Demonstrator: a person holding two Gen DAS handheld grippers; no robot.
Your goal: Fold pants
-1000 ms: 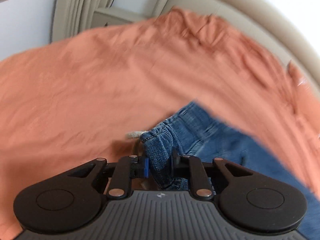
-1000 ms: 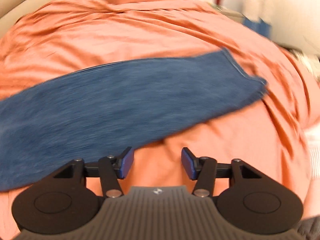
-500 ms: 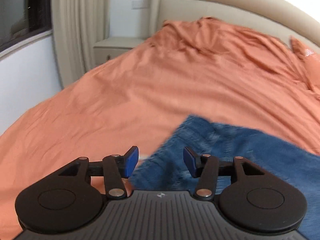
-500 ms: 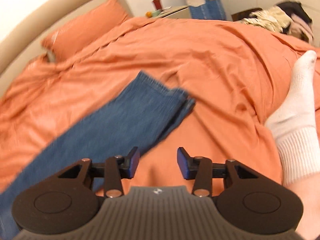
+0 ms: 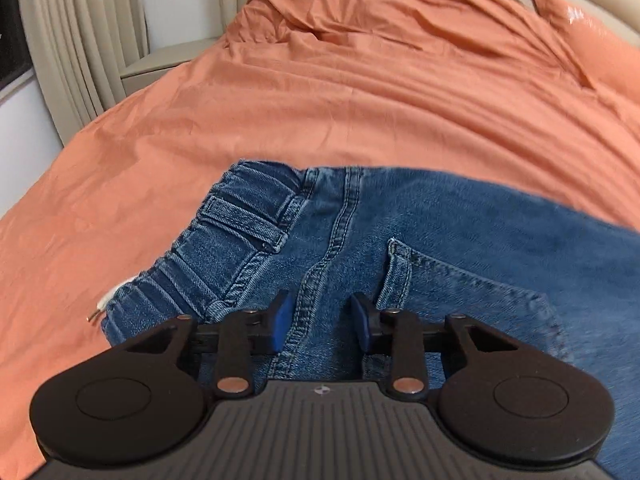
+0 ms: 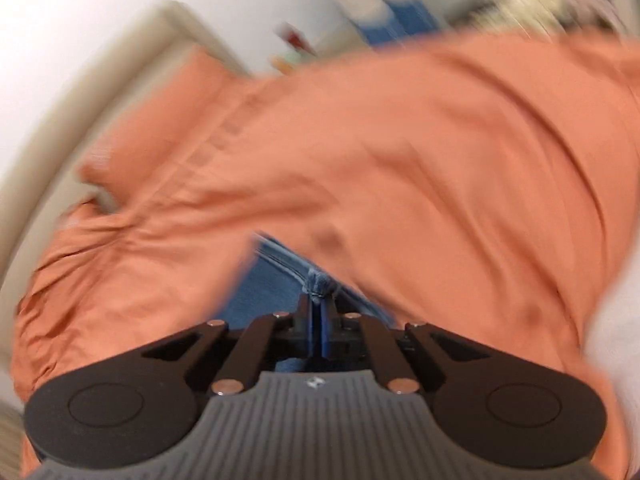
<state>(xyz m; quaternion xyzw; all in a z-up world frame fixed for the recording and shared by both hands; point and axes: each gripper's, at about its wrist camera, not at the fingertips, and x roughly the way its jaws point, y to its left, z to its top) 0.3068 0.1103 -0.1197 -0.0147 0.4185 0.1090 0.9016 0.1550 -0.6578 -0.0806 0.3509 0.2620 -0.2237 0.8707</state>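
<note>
Two grippers are at work on the pants [image 5: 420, 240], blue jeans lying on the orange bedsheet [image 5: 320, 100] with the elastic waistband [image 5: 224, 248] at the left and the legs running off to the right. The right gripper [image 6: 320, 320] has just clamped its jaws onto a bunched corner of the denim, seemingly a hem end, though the right wrist view is badly blurred. The left gripper [image 5: 320, 320] hovers over the seat seam, its jaws partly apart after closing in somewhat, with the denim lying beneath them and the pads not visibly pinching it. I judge the step to be bringing the leg end over toward the waist; to do it well, the left gripper should likely take or pin the waistband first, so the fabric does not slide on the sheet, and the right should carry its corner low and evenly so the edges meet square. A pale drawstring tip [image 5: 102, 304] pokes out at the waistband's near left. Beyond the bed stand a nightstand [image 5: 160, 64] and curtains [image 5: 80, 32] at far left; a white blur at the right edge of the right wrist view I cannot identify. Nothing lies on the jeans.
</note>
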